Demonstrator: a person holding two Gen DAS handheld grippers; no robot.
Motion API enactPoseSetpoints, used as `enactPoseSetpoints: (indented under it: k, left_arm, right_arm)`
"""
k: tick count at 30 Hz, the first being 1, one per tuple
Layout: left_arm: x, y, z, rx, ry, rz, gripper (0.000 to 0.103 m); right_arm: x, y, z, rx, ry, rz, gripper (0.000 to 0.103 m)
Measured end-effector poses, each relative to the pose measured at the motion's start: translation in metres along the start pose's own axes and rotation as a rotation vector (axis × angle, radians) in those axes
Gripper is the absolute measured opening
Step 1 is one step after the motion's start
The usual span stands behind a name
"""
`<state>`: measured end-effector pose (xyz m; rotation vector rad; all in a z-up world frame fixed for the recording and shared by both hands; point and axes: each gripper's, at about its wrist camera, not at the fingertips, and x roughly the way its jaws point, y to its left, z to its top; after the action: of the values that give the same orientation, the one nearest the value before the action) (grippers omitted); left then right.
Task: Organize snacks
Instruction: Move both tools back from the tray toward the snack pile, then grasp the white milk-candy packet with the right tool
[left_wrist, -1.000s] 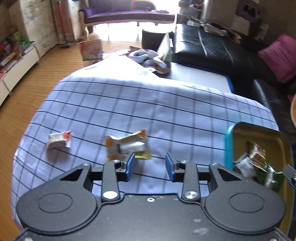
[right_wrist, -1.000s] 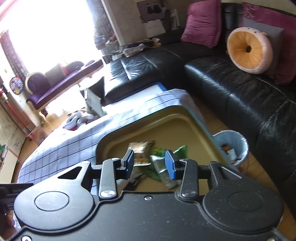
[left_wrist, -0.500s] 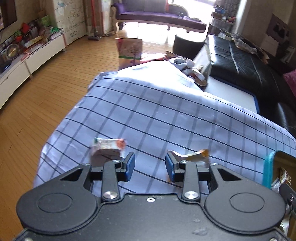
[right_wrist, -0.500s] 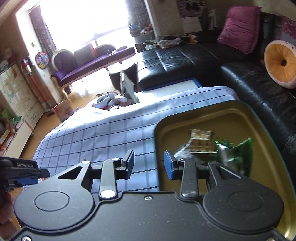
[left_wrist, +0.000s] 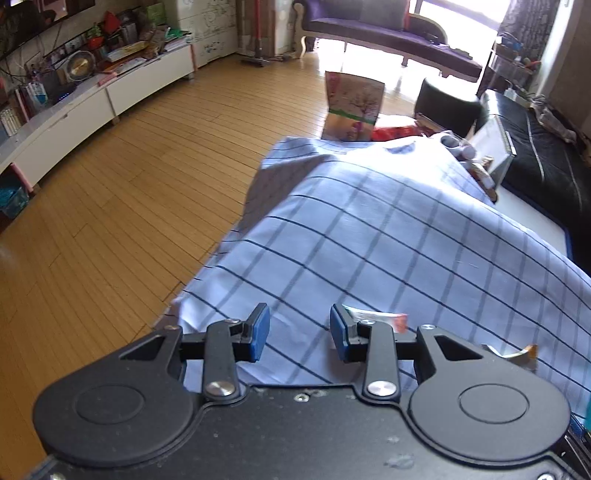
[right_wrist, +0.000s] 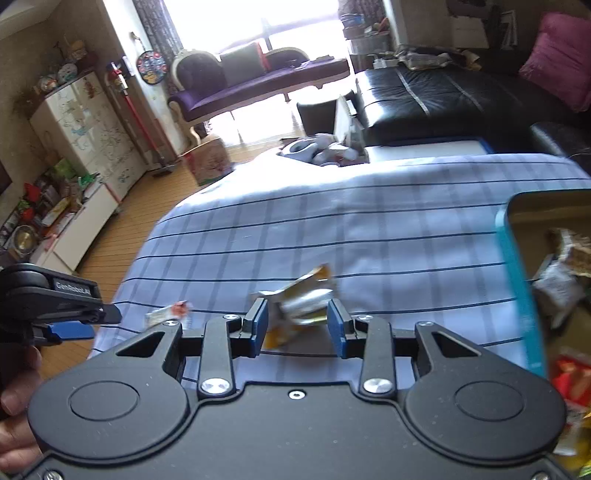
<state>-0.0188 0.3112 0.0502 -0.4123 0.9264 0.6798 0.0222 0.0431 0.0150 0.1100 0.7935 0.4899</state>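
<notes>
Hovering at the left edge of the checked cloth (left_wrist: 388, 236), the left gripper (left_wrist: 299, 332) has its blue pads parted with only cloth between them; it grips nothing. A small white and red snack packet (left_wrist: 373, 316) lies on the cloth just behind its right finger, apart from the pads. Further right, the right gripper (right_wrist: 297, 323) points down at a crumpled yellow and white snack wrapper (right_wrist: 301, 295), which sits in the gap between its parted pads; whether the pads touch it I cannot tell, since the wrapper is blurred. At the far right, the teal-rimmed tray (right_wrist: 517, 280) holds several more snack packets (right_wrist: 557, 284).
</notes>
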Motion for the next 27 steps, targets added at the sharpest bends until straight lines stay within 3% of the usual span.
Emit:
enactPoseSetpoints:
  k: [10, 15, 20, 27]
  left_arm:
    - [0.020, 0.053, 0.012, -0.061, 0.043, 0.028, 0.037]
    - [0.020, 0.076, 0.016, -0.111, 0.048, 0.020, 0.036]
    - [0.022, 0.087, 0.018, -0.153, 0.064, 0.013, 0.035]
    - [0.021, 0.067, 0.016, -0.089, 0.057, 0.005, 0.035]
  right_arm:
    - [0.040, 0.074, 0.001, -0.128, -0.033, 0.053, 0.045]
    - [0.072, 0.099, 0.005, -0.178, 0.034, 0.104, 0.041]
    - [0.087, 0.111, -0.007, -0.302, 0.079, 0.059, 0.037]
    - [0.053, 0.090, -0.033, -0.445, 0.071, -0.023, 0.031]
